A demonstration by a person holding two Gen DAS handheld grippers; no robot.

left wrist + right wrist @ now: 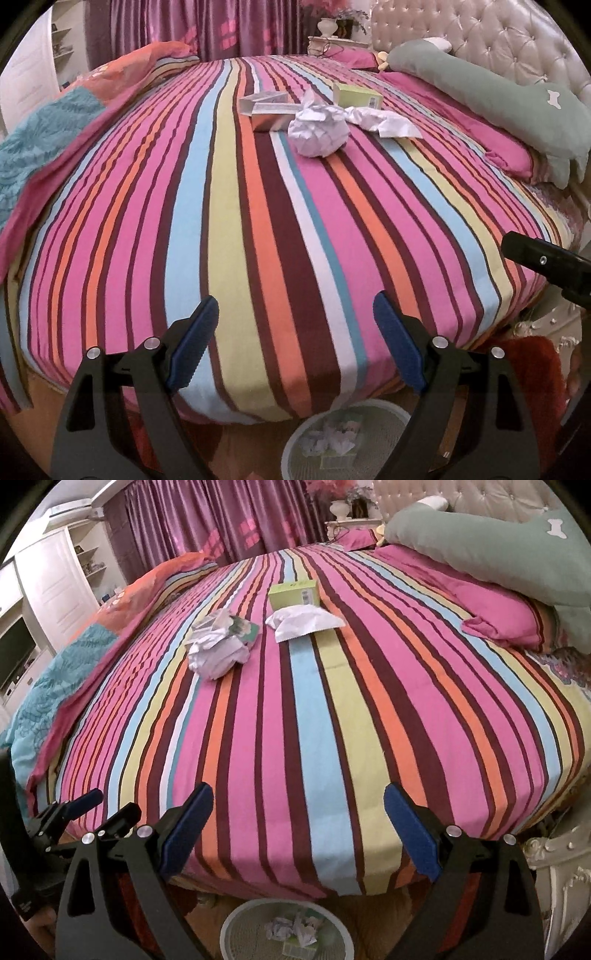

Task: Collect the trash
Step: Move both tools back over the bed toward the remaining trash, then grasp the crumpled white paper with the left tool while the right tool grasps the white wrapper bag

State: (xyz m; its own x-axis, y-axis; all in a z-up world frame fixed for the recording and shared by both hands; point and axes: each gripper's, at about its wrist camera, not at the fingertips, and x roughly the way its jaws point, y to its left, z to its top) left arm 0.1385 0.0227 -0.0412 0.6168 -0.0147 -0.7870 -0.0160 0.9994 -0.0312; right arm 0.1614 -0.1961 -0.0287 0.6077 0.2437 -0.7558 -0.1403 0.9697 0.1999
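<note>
Trash lies far out on the striped bed: a crumpled paper ball, a flat white paper, a yellow-green box and a silver box. A white mesh bin holding crumpled paper stands on the floor at the bed's near edge. My left gripper and right gripper are both open and empty, above the bin at the bed edge.
A green bolster and pink pillows lie along the tufted headboard at right. A folded teal and orange quilt lies at left. A white nightstand stands at the right bed corner.
</note>
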